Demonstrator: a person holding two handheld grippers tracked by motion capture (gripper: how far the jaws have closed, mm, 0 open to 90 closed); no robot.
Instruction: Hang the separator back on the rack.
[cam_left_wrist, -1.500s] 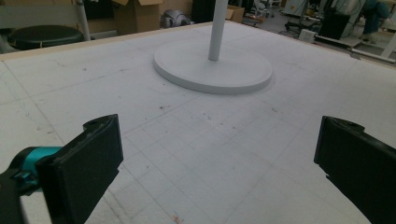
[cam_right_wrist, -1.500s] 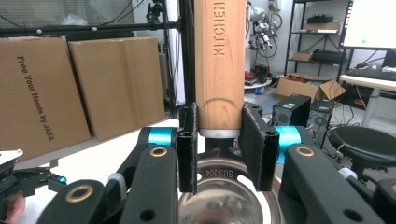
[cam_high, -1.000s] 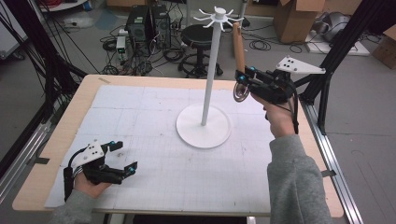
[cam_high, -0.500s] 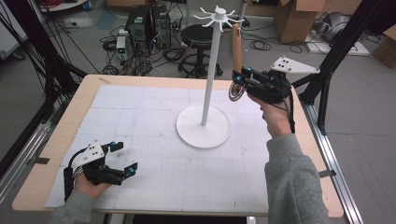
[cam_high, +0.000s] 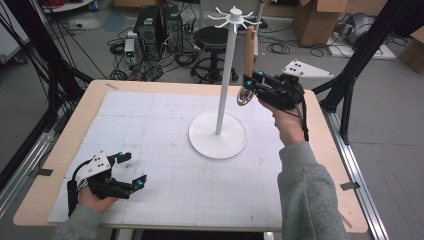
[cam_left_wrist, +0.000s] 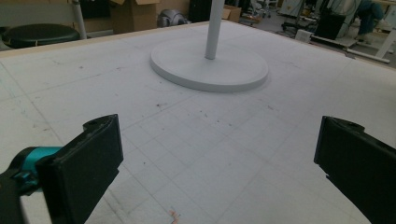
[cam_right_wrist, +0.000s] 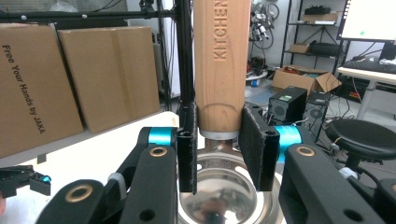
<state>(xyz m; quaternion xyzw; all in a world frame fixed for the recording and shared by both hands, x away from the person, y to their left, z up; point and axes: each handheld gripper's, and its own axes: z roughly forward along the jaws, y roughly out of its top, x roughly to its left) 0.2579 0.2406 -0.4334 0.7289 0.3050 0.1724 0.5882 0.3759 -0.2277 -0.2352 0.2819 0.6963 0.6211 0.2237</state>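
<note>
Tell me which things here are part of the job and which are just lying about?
In the job: the ladle with a wooden handle, clamped in the right gripper; the white rack beside it.

Lying about: stool, cardboard boxes, computer case; the left gripper rests open.

Two black, flat-faced jaws of the left claw (cam_left_wrist: 219, 172) rise from the bottom corners, set wide apart with nothing between them; the near-left one carries a teal joint at its base. Under them lies the white tabletop (cam_left_wrist: 196, 154), ruled with a faint grid and flecked with small dark marks. Farther ahead, well apart from the jaws, a round white disc base (cam_left_wrist: 210, 70) sits flat on the tabletop, and a white upright pole (cam_left_wrist: 215, 28) rises from its middle out of the top edge. Behind the tabletop's pale wooden far edge stand brown cardboard boxes (cam_left_wrist: 133, 14) and a black round stool seat (cam_left_wrist: 37, 35).
</note>
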